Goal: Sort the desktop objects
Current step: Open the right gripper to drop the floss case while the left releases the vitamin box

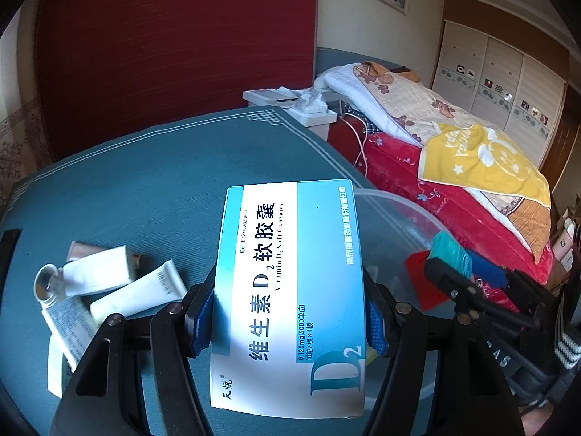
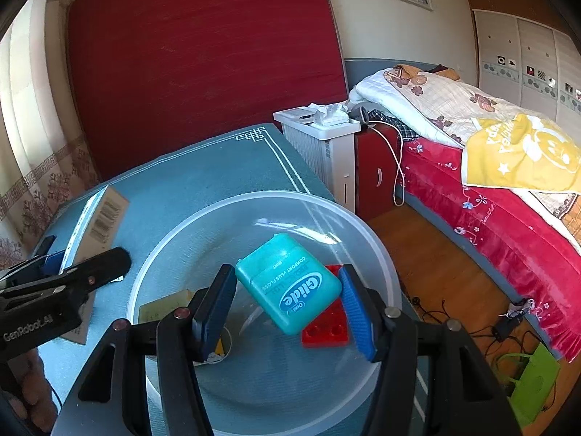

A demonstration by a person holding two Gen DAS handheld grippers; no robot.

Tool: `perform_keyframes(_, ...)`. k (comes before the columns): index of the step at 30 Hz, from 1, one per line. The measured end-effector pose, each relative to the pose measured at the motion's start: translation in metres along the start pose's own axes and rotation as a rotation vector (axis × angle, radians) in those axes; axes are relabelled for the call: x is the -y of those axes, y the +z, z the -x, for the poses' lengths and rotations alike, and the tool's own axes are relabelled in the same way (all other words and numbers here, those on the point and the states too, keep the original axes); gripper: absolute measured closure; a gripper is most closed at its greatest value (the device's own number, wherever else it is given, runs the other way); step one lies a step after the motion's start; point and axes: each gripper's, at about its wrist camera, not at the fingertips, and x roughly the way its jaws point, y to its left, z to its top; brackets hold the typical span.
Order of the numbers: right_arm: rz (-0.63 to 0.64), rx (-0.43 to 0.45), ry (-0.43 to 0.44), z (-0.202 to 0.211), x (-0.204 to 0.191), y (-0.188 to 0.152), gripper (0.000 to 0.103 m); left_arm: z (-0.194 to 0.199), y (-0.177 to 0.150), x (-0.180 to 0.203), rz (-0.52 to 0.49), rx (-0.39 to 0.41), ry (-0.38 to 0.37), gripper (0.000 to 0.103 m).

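My left gripper [image 1: 287,323] is shut on a blue-and-white vitamin D2 box [image 1: 290,290], held above the blue table mat [image 1: 145,181] beside the clear plastic bowl [image 1: 399,218]. My right gripper [image 2: 287,305] is over the bowl [image 2: 203,225] with a teal Glide floss case [image 2: 290,283] between its blue pads; the jaws look slightly apart from it, the case tilted. A red toy brick [image 2: 326,327] lies in the bowl below. The right gripper with the floss case also shows in the left wrist view [image 1: 450,254].
White tubes and a small box [image 1: 105,279] lie on the mat at left, with a paper leaflet [image 1: 65,330]. A yellow card [image 2: 163,309] lies in the bowl. A white heater [image 2: 323,145] and a bed [image 2: 490,167] stand beyond the table's right edge.
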Motion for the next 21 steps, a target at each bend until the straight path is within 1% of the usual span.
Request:
perform_keyframes(8,-0.012,-0.012,0.001,-0.002,0.002,-0.002,0.04,-0.009,0.012,0.017,-0.034,0.003,-0.044,0.034)
perform_keyframes(11,-0.013,-0.014,-0.001,-0.003,0.002,-0.002,0.04,-0.015,0.016,0.018,-0.018,-0.027,-0.118,0.032)
perform_keyframes(12,-0.016,-0.018,-0.001,-0.004,0.003,-0.003,0.038,-0.018,0.017,0.018,-0.008,-0.036,-0.148,0.03)
perform_keyframes(13,-0.022,-0.022,0.003,-0.005,0.004,-0.002,0.031,-0.018,0.018,0.018,0.003,-0.04,-0.168,0.026)
perform_keyframes(14,-0.028,-0.02,0.0,-0.005,0.005,-0.003,0.028,-0.017,0.018,0.017,0.013,-0.038,-0.177,0.024)
perform_keyframes(15,-0.032,-0.017,-0.004,-0.005,0.005,-0.003,0.023,-0.016,0.018,0.017,0.017,-0.032,-0.178,0.022)
perform_keyframes(21,-0.034,-0.005,-0.006,-0.003,0.004,-0.002,0.023,-0.011,0.018,0.015,0.021,-0.007,-0.145,0.02)
